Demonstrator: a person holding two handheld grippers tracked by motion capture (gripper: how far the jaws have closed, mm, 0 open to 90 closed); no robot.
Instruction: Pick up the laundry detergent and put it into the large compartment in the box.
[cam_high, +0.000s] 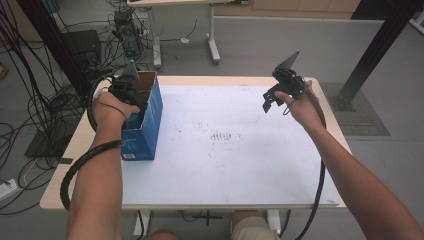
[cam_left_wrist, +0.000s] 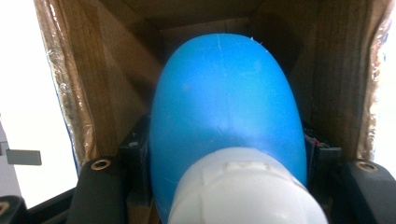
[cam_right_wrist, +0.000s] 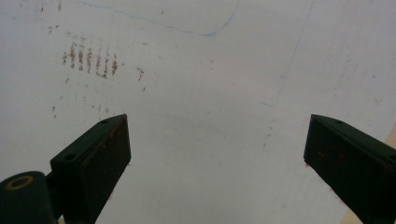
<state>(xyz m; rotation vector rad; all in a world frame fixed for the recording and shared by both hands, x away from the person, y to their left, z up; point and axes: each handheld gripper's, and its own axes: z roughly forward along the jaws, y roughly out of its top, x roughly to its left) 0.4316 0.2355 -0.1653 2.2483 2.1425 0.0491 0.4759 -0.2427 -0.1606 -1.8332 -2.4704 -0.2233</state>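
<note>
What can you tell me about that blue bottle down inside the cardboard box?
The blue bottle looks like smooth, rounded plastic with a white ribbed cap pointing toward the camera. It lies inside the brown cardboard interior of the box, its far end deep within. The left gripper is closed on it, black fingers pressing either side near the cap.

even, soft daylight over the table, shadows faint. left gripper view blows out white at both edges, and the blue bottle sits close and soft-focused. right gripper view slightly hazy.
</note>
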